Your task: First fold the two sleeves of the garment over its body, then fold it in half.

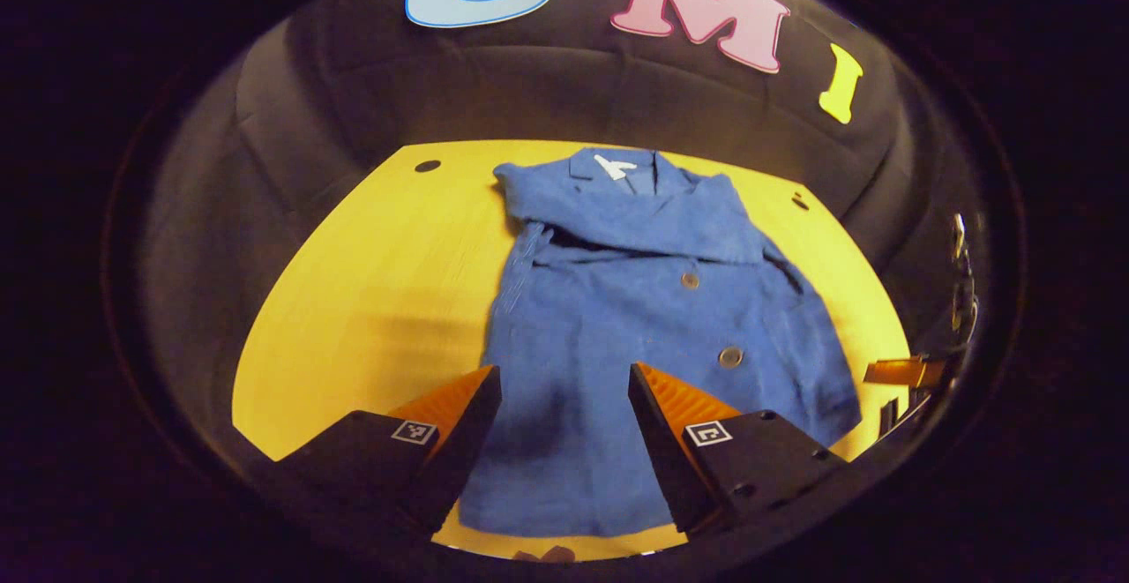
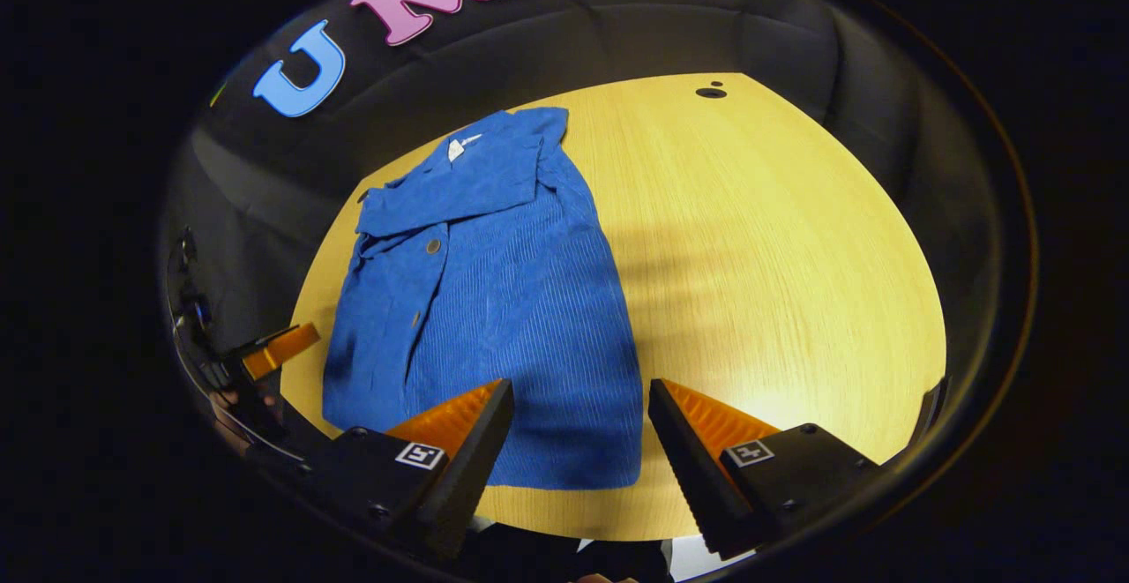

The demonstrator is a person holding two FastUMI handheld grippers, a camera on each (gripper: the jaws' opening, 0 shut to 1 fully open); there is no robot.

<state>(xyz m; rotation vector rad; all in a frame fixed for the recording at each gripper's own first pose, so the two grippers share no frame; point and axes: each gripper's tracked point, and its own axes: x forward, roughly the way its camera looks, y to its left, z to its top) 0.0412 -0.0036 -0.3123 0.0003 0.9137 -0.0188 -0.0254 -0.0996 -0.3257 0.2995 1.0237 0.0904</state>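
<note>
Lying flat on your tabletop [image 2: 776,239], the blue jacket [image 1: 617,345] has both sleeves folded in, and your left claw [image 1: 564,389] and right claw [image 2: 582,402] hang above it, fingers apart.

Both views are lit warmly from above, and the wooden table [image 2: 776,239] is rendered bright yellow while the surrounding cloth wall [image 1: 547,89] is left dim. A glare patch is seen on the table near the right gripper [image 2: 578,407]. Soft shadows are cast across the wood beside the blue garment [image 2: 494,301]. Strong fisheye bending is seen at the edges, where detail is darkened and smeared. The centre is kept sharp.
</note>
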